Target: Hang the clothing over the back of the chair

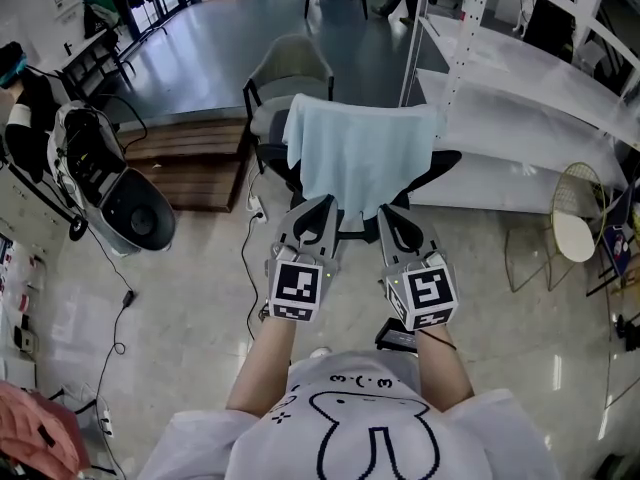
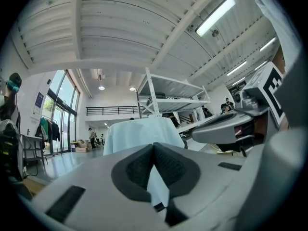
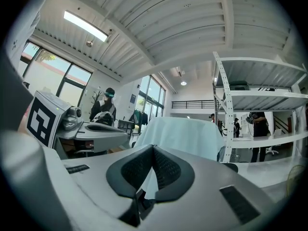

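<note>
A pale blue piece of clothing (image 1: 360, 153) hangs draped over the back of a black office chair (image 1: 443, 165), covering the backrest. It shows ahead in the left gripper view (image 2: 139, 134) and the right gripper view (image 3: 180, 136), beyond the jaws. My left gripper (image 1: 325, 206) and right gripper (image 1: 388, 213) sit side by side, pointing at the garment's lower edge. Both are shut with nothing between the pads, left (image 2: 154, 146) and right (image 3: 153, 148). The chair's seat is mostly hidden behind the cloth and my grippers.
A grey armchair (image 1: 290, 68) stands behind the office chair. White shelving (image 1: 520, 68) runs along the right, with a round wire side table (image 1: 575, 223) near it. A low wooden platform (image 1: 195, 163) and a black-and-white device (image 1: 110, 193) lie left. Cables (image 1: 245, 258) trail on the floor.
</note>
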